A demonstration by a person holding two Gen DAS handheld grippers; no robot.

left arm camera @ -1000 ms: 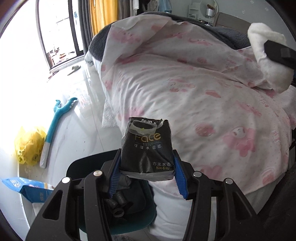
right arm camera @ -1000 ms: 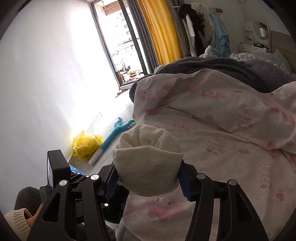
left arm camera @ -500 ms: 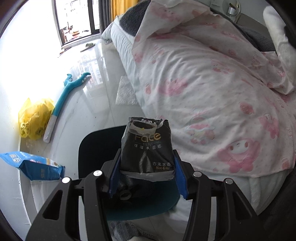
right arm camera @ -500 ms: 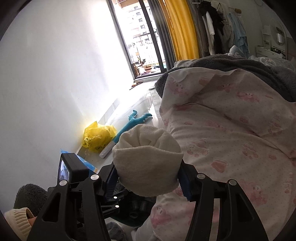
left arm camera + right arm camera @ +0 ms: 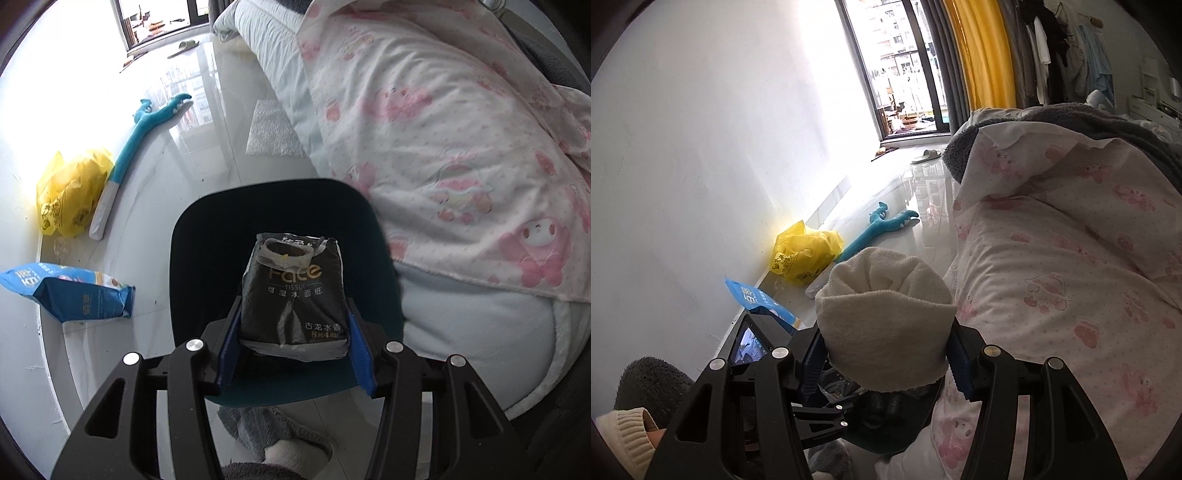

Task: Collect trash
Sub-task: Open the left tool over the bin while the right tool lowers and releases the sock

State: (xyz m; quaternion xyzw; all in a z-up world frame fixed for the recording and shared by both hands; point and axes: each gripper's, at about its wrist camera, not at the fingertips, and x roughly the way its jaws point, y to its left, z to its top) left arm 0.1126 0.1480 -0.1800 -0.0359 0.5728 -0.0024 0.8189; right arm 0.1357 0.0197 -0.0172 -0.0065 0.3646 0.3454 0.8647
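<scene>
My left gripper (image 5: pixel 293 347) is shut on a black tissue pack (image 5: pixel 293 295) with an open top. It holds the pack right above a dark teal bin (image 5: pixel 207 240) that stands on the floor beside the bed. My right gripper (image 5: pixel 884 363) is shut on a cream rolled cloth wad (image 5: pixel 882 317). It is held above the bed's edge, with the left gripper's body (image 5: pixel 753 339) and part of the bin's dark inside (image 5: pixel 882 410) showing below it.
A bed with a pink-print cover (image 5: pixel 461 129) fills the right. On the glossy floor lie a yellow plastic bag (image 5: pixel 70 192), a blue snack bag (image 5: pixel 74 295), a teal toy stick (image 5: pixel 140 129) and a bubble-wrap sheet (image 5: pixel 273 129). A white wall (image 5: pixel 701 147) is at left.
The left gripper has tilted down and moved over the bin, so the bin now sits under the tissue pack. The right gripper has swung left toward the wall with the cloth wad.
</scene>
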